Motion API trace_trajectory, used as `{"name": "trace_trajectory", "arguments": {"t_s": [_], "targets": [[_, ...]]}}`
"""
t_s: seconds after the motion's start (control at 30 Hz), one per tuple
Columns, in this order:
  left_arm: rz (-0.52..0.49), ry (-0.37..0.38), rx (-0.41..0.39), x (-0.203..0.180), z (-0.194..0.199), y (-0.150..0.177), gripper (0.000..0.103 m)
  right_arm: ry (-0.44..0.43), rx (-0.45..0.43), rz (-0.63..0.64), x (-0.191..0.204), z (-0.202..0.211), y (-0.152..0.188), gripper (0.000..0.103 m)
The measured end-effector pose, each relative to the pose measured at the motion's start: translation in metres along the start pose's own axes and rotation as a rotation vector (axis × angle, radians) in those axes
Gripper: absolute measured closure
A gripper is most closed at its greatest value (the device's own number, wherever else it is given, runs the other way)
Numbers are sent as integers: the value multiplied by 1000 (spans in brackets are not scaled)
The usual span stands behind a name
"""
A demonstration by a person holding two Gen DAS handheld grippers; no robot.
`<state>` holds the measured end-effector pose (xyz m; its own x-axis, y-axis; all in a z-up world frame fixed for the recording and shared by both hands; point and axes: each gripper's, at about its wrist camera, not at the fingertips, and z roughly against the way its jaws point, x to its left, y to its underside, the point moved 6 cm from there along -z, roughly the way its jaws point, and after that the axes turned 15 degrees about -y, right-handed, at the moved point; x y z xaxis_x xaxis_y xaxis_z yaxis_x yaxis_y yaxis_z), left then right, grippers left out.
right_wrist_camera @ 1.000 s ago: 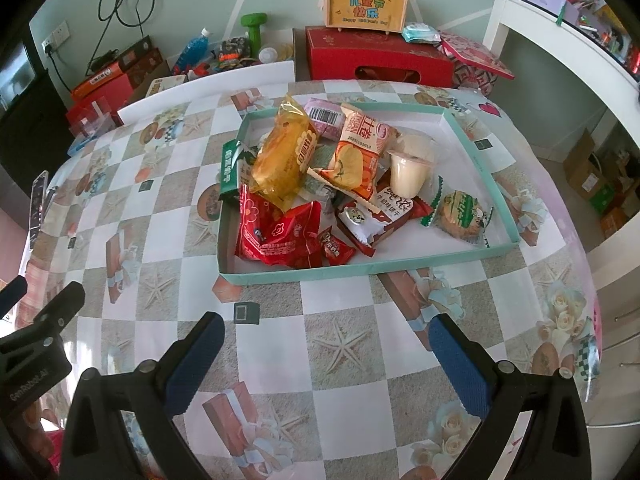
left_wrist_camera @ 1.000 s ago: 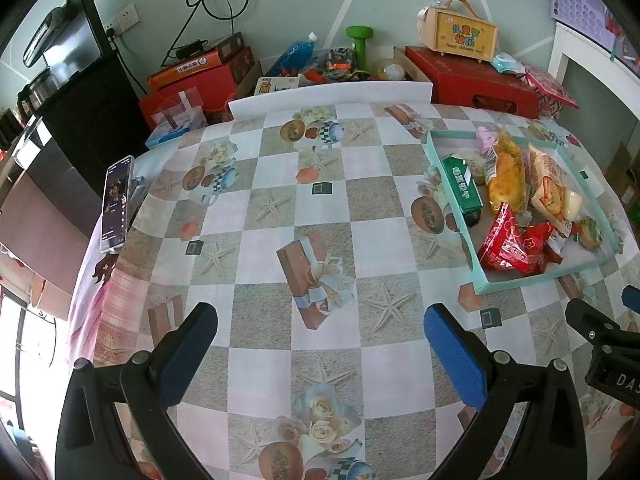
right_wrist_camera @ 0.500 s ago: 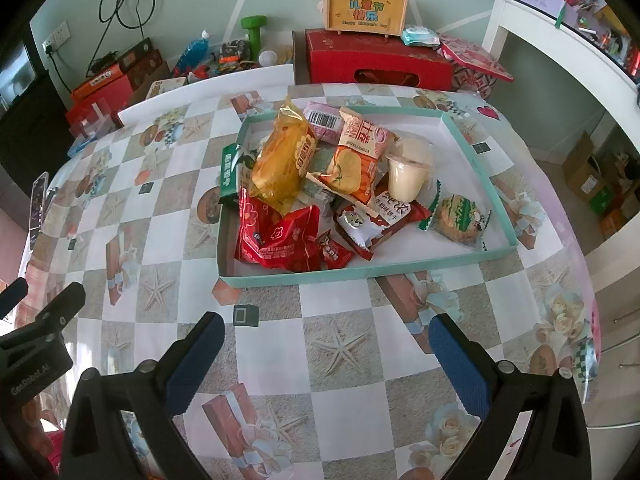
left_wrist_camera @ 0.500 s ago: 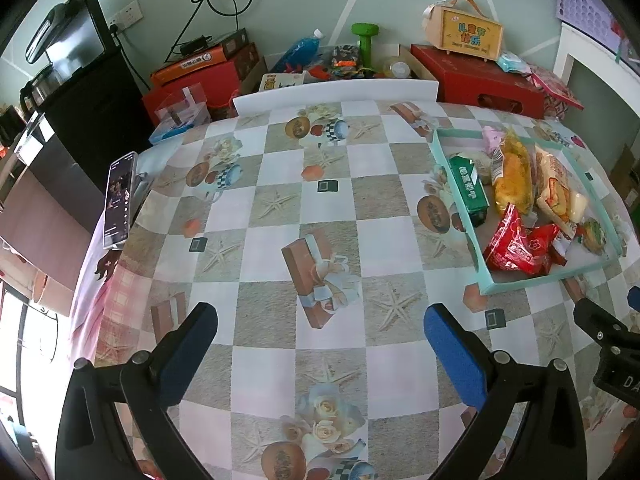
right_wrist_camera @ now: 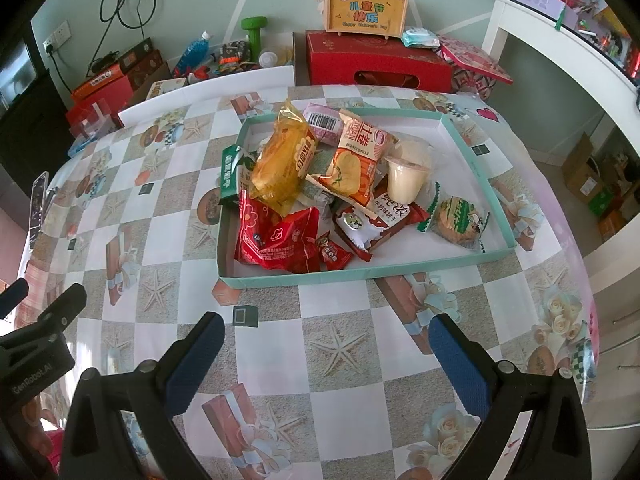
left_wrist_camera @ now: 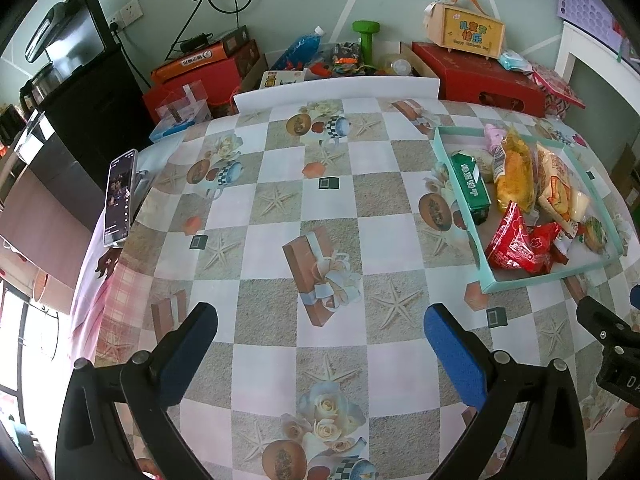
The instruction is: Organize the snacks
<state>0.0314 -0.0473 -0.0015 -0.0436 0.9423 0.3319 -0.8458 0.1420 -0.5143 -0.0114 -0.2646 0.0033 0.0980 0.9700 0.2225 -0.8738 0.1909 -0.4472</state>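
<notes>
A teal-rimmed tray (right_wrist_camera: 360, 275) sits on the checkered tablecloth and holds a pile of snacks: a yellow bag (right_wrist_camera: 282, 166), an orange chip bag (right_wrist_camera: 352, 160), a red packet (right_wrist_camera: 276, 238), a pudding cup (right_wrist_camera: 406, 178), a green box (right_wrist_camera: 230, 172) and a wrapped cookie (right_wrist_camera: 456, 220). The tray also shows at the right of the left wrist view (left_wrist_camera: 520, 280). My right gripper (right_wrist_camera: 326, 344) is open and empty, just in front of the tray. My left gripper (left_wrist_camera: 320, 340) is open and empty over bare cloth, left of the tray.
A phone (left_wrist_camera: 118, 198) lies at the table's left edge. Behind the table stand red boxes (right_wrist_camera: 376, 60), a yellow gift case (right_wrist_camera: 364, 8), a green dumbbell (right_wrist_camera: 254, 30) and a blue bottle (right_wrist_camera: 192, 50). A white desk (right_wrist_camera: 560, 48) is at right.
Both grippers have drawn back and up slightly, so the table and tray look a little farther away. Nothing on the table has moved.
</notes>
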Motion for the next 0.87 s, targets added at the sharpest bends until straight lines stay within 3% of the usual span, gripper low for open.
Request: {"name": "trace_trajectory", "arguments": {"t_s": [0.87], "targets": [[14, -13, 9, 3, -4, 1, 0, 8, 1, -1, -3, 0, -1, 0]]}}
